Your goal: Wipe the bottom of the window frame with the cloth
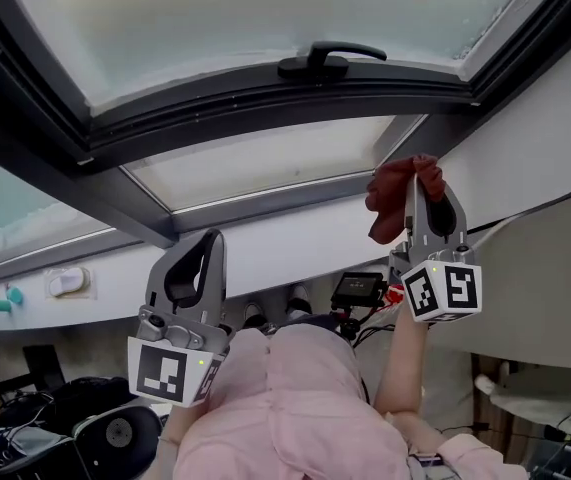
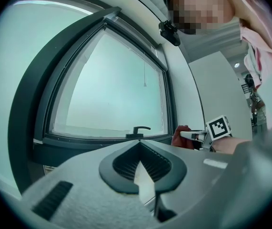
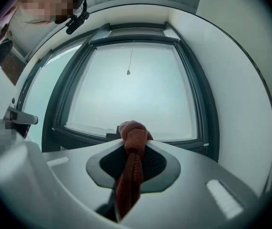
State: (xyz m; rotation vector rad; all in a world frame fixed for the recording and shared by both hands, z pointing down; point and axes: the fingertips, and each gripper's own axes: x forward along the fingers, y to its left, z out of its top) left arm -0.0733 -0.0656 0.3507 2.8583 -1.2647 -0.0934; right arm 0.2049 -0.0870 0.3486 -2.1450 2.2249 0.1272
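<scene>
Right gripper [image 1: 420,180] is raised toward the right end of the window frame [image 1: 265,103] bottom rail, right of the handle [image 1: 327,60], probably to start the wipe from that corner. Jaws clenched on the red cloth [image 1: 390,203], with a wad poking past the tips. Can't tell if the wad touches the rail. Left gripper [image 1: 203,246] is parked lower left, out of the way, jaws closed, nothing in them.
</scene>
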